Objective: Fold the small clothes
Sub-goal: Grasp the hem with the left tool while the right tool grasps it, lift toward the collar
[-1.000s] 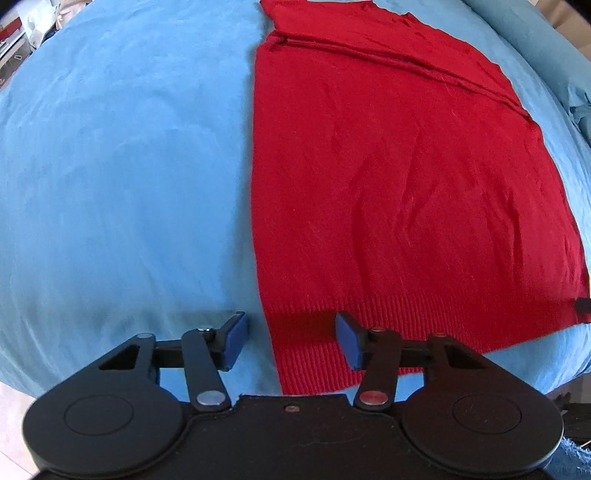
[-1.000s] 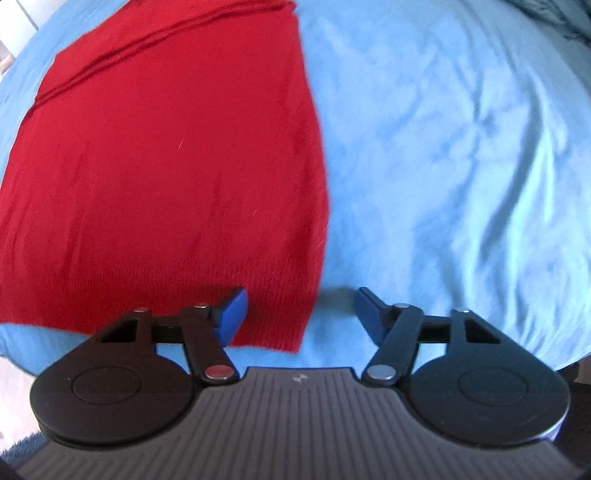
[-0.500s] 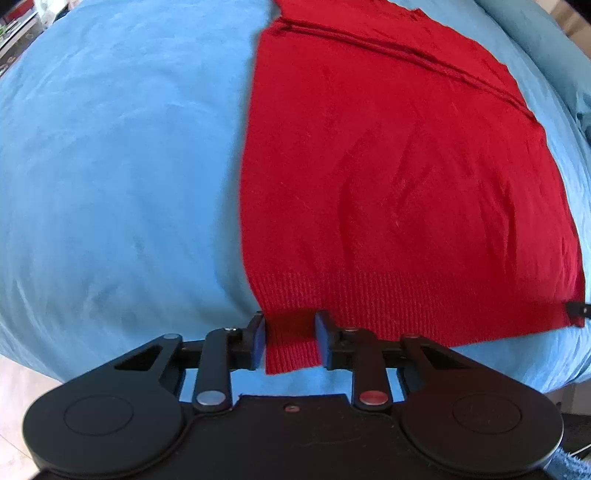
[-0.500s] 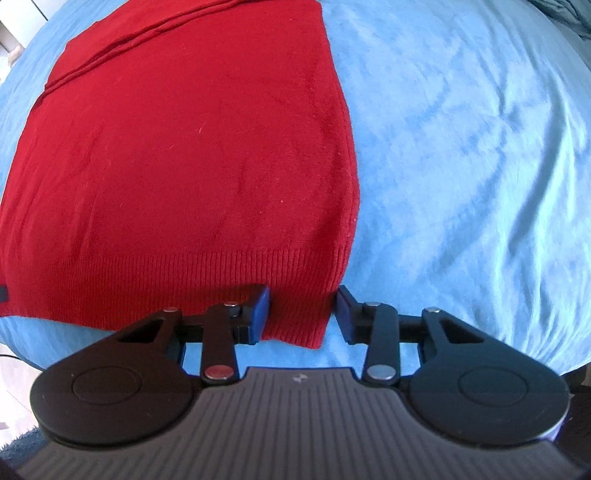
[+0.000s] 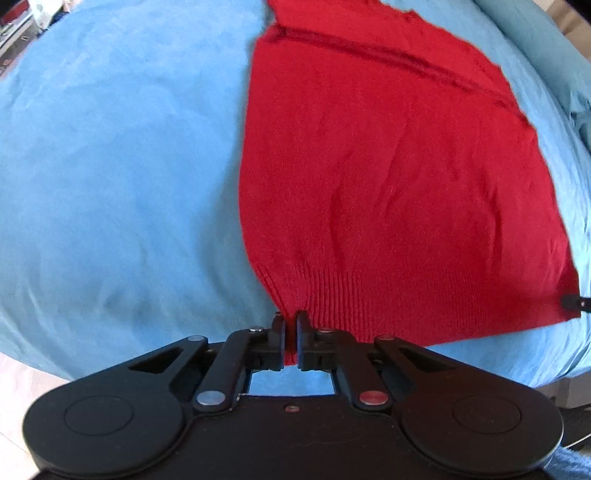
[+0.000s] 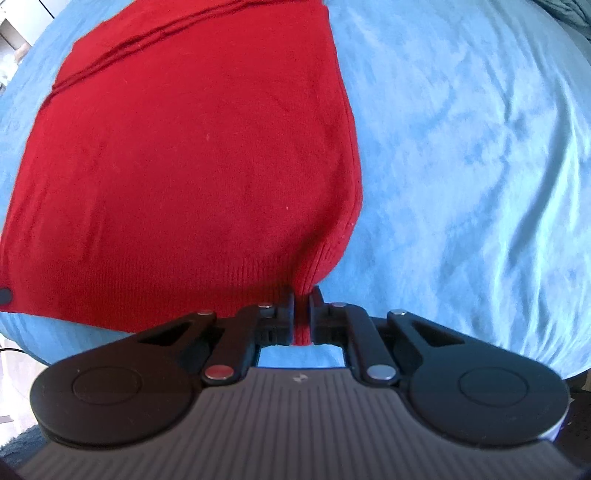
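Note:
A red knitted sweater [image 5: 388, 177] lies flat on a blue bed cover [image 5: 110, 166], its ribbed hem toward me and its sleeves folded in at the far end. My left gripper [image 5: 290, 332] is shut on the hem's near left corner. My right gripper [image 6: 303, 314] is shut on the hem's near right corner of the sweater [image 6: 192, 166]. Both corners are pinched and slightly lifted off the blue cover [image 6: 461, 147]. The right gripper's tip [image 5: 570, 302] shows at the far right of the left wrist view; the left gripper's tip [image 6: 4, 295] shows at the right wrist view's left edge.
The bed's near edge runs just below both grippers, with pale floor [image 5: 22, 376] beyond it. A bunched blue pillow or bedding [image 5: 546, 55] lies at the far right. Room clutter [image 5: 14, 22] shows at the far left.
Both grippers went from open, astride the hem corners, to shut on them. The hem corners are now drawn up and puckered between the fingers.

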`<state>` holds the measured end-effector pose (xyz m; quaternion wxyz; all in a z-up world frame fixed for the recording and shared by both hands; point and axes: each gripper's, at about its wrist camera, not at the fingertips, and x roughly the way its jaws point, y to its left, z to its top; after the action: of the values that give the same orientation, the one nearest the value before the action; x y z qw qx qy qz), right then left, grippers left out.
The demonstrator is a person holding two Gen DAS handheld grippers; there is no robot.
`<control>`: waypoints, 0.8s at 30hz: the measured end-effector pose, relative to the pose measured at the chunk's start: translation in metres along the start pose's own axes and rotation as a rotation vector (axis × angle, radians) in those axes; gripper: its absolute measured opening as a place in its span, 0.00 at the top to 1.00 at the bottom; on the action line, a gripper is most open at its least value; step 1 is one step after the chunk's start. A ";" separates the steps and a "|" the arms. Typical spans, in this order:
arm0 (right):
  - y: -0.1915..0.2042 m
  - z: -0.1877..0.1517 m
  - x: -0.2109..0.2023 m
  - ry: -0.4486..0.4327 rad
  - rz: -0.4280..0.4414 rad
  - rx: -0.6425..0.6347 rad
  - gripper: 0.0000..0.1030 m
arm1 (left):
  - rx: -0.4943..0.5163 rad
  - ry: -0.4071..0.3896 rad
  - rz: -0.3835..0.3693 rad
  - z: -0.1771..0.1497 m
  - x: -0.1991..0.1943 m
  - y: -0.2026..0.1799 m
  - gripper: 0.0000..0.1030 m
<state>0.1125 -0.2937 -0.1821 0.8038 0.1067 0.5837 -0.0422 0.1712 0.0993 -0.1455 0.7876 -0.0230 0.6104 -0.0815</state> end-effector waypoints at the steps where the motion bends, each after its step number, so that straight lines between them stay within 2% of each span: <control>1: -0.001 0.002 -0.006 -0.008 0.010 0.008 0.78 | -0.004 -0.014 -0.006 0.004 -0.009 0.000 0.95; 4: -0.006 0.017 -0.036 -0.056 0.054 0.039 0.79 | -0.005 -0.062 -0.006 0.022 -0.035 0.000 0.95; 7: -0.008 0.044 -0.071 -0.130 0.120 0.067 0.79 | -0.038 -0.137 -0.023 0.055 -0.065 0.001 0.95; 11: -0.005 0.106 -0.113 -0.275 0.197 0.059 0.79 | -0.015 -0.305 -0.033 0.119 -0.106 -0.009 0.95; 14: 0.000 0.158 -0.127 -0.370 0.227 0.046 0.79 | -0.002 -0.413 -0.044 0.174 -0.116 -0.018 0.95; 16: 0.004 0.204 -0.123 -0.416 0.241 0.057 0.79 | 0.002 -0.459 -0.046 0.210 -0.111 -0.024 0.95; 19: 0.009 0.262 -0.099 -0.442 0.240 0.096 0.79 | 0.012 -0.520 -0.035 0.266 -0.081 -0.033 0.95; 21: 0.010 0.300 -0.069 -0.465 0.226 0.104 0.79 | 0.013 -0.535 -0.013 0.302 -0.046 -0.040 0.95; 24: 0.017 0.344 -0.007 -0.476 0.187 0.069 0.79 | -0.057 -0.522 0.019 0.343 0.016 -0.038 0.95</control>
<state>0.4330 -0.3529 -0.0716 0.9148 0.1747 0.3639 -0.0114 0.5025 0.0374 -0.0686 0.9182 -0.0594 0.3886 -0.0481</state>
